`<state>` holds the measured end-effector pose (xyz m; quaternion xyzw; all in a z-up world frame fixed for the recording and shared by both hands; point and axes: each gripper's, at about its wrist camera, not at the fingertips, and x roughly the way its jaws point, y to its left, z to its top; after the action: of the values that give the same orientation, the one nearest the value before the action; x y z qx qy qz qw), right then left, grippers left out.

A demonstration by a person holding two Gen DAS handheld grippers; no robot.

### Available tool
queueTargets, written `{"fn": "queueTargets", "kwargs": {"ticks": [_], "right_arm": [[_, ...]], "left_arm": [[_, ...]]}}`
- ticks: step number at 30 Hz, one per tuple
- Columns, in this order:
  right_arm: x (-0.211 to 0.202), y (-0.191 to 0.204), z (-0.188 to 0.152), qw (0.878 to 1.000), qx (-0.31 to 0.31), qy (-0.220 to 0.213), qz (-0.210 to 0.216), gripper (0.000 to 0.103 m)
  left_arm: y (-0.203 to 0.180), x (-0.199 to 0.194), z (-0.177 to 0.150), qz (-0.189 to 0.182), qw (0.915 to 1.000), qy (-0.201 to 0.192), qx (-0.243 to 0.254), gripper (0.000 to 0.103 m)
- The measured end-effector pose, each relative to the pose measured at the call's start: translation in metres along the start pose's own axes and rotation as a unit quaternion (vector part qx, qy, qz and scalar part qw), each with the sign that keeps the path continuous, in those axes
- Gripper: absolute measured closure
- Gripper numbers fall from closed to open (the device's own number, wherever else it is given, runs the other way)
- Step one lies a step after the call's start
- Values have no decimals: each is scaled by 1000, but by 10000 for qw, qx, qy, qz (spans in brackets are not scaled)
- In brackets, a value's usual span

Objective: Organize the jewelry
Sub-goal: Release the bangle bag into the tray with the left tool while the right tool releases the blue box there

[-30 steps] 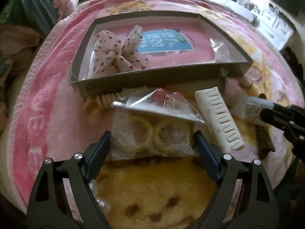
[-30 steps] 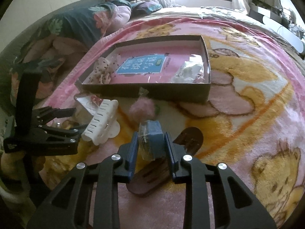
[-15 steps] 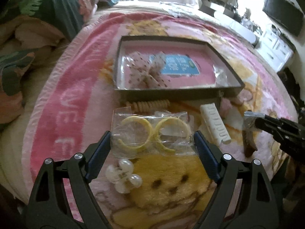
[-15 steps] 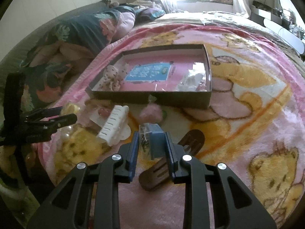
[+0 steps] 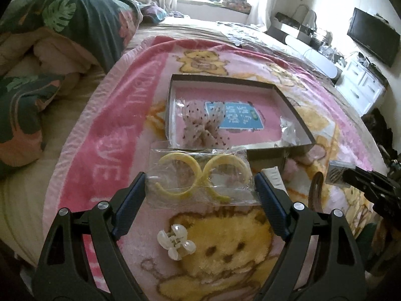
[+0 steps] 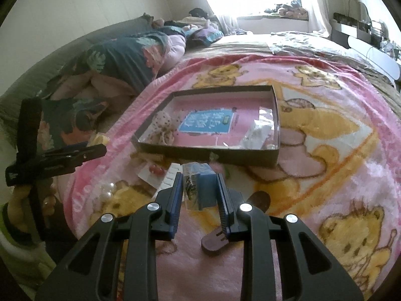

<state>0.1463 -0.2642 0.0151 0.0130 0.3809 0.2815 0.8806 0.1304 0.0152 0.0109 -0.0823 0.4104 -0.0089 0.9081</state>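
Note:
My left gripper [image 5: 200, 190] is shut on a clear bag with two yellow bangles [image 5: 200, 178] and holds it above the blanket, in front of the shallow dark box [image 5: 280, 154]. The box holds a dotted bow [image 5: 203, 123], a blue card [image 5: 233, 115] and a clear packet [image 5: 288, 130]. My right gripper [image 6: 198, 190] is shut on a small blue-backed jewelry packet [image 6: 200, 188], held above the blanket in front of the box [image 6: 208, 154]. The left gripper [image 6: 82, 154] shows at the left in the right wrist view.
On the pink bear blanket lie a pearl flower clip [image 5: 175, 242], a white claw clip [image 6: 170, 176], a brown hair clip [image 6: 235, 222], a pink pompom [image 5: 292, 169] and a red-bead packet [image 6: 154, 171]. Bedding is piled at the left [image 5: 50, 50].
My left gripper has risen and drawn back with the bangle bag, now well above the blanket. My right gripper has lifted its blue packet too, so the box looks farther away.

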Motion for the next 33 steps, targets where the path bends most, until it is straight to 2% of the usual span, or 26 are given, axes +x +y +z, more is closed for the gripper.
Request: {"fn": "queueTargets", "kwargs": {"ticks": [14, 33], "right_arm": [[-11, -11, 30, 9993, 51, -361, -96, 78], [-15, -34, 81, 9965, 83, -827, -116, 78]], "left_arm": [[-19, 0, 23, -110, 9997, -185, 143, 25], [-50, 20, 64, -182, 9988, -256, 384, 25]]}}
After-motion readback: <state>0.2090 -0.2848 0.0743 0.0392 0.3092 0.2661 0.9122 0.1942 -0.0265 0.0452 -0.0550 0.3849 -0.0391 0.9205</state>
